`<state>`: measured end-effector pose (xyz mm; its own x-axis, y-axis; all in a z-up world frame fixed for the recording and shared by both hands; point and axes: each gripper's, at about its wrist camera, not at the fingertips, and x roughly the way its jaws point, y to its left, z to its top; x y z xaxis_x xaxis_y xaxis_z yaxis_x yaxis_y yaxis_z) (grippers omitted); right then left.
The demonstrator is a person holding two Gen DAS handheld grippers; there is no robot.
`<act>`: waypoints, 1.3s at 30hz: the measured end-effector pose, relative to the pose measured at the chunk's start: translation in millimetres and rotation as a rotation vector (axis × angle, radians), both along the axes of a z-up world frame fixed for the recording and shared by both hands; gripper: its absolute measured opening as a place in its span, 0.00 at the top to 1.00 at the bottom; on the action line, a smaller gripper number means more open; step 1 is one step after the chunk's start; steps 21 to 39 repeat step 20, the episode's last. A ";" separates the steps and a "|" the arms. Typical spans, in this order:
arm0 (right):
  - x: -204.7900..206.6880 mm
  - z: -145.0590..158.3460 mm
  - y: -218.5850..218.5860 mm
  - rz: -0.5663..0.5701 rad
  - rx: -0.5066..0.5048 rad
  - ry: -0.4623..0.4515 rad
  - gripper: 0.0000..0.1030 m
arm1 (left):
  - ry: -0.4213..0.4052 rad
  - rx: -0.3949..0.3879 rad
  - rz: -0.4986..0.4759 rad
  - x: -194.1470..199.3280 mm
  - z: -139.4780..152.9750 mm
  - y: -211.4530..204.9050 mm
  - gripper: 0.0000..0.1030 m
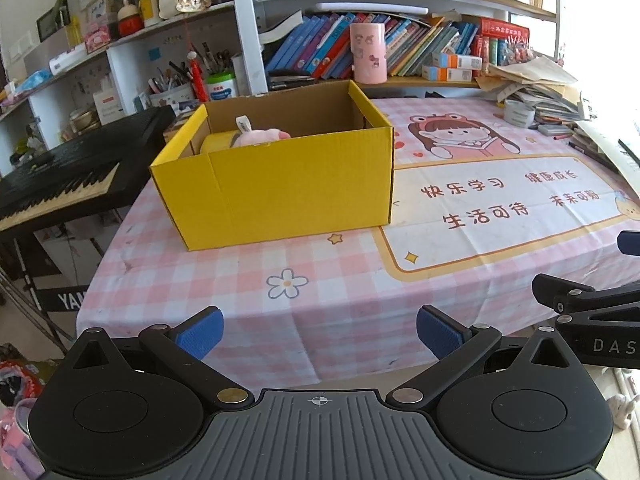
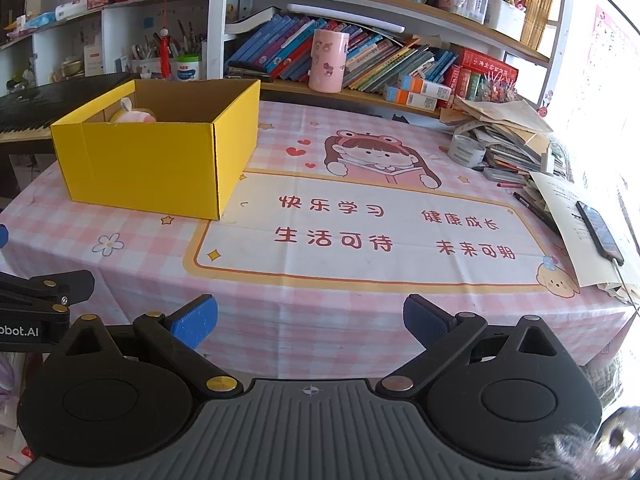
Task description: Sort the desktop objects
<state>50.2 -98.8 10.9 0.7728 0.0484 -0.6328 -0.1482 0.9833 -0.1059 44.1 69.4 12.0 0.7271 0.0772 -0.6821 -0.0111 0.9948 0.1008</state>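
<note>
Left tool spread wide, empty, right tool likewise, above tablecloth

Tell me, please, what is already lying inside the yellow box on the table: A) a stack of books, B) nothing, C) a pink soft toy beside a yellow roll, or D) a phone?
C: a pink soft toy and a yellow roll show over the wall of the yellow box.

Crowded white bookshelves, black keyboard piano at left, pink tablecloth, bright daylight
</note>
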 end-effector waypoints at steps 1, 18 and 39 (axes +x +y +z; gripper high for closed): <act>0.1 -0.4 0.5 0.000 0.000 0.000 0.03 | 0.000 -0.001 -0.001 0.2 -0.1 0.0 0.00; 5.5 -5.6 -1.2 -0.004 0.011 0.040 0.03 | 0.009 -0.038 -0.005 5.9 -2.6 3.6 0.00; 6.5 -6.3 -1.3 -0.002 0.009 0.046 0.03 | 0.022 -0.044 0.000 8.5 -3.9 4.2 0.00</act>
